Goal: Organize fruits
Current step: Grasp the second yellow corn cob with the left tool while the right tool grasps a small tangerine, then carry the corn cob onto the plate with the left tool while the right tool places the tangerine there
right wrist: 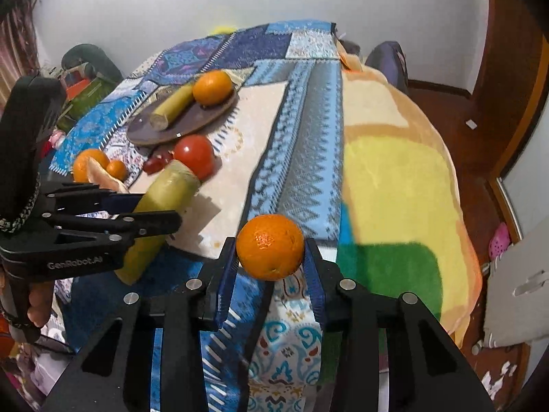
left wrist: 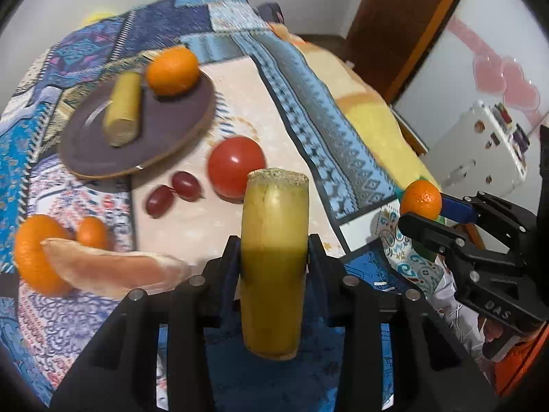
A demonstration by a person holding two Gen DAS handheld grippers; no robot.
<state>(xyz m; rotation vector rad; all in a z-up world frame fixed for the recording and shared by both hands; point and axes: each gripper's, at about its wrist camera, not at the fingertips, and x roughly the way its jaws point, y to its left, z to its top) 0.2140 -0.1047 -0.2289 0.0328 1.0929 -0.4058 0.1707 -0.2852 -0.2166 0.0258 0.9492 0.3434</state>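
Gripping a banana piece (left wrist: 272, 240), the left hand-held gripper (left wrist: 274, 257) holds it above the bed (left wrist: 236, 103), while the right hand-held gripper (right wrist: 271, 257) clamps an orange (right wrist: 270, 246) above the bed's edge.

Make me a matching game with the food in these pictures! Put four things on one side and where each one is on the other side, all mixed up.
Things:
1. small orange
2. long yellow-green stalk
3. tomato
4. big orange

Places:
A. on the brown plate
B. held in the left tongs
C. on the cloth beside two red grapes
D. held in the right tongs

Pairs: 1-D, 2-B, 3-C, 4-A
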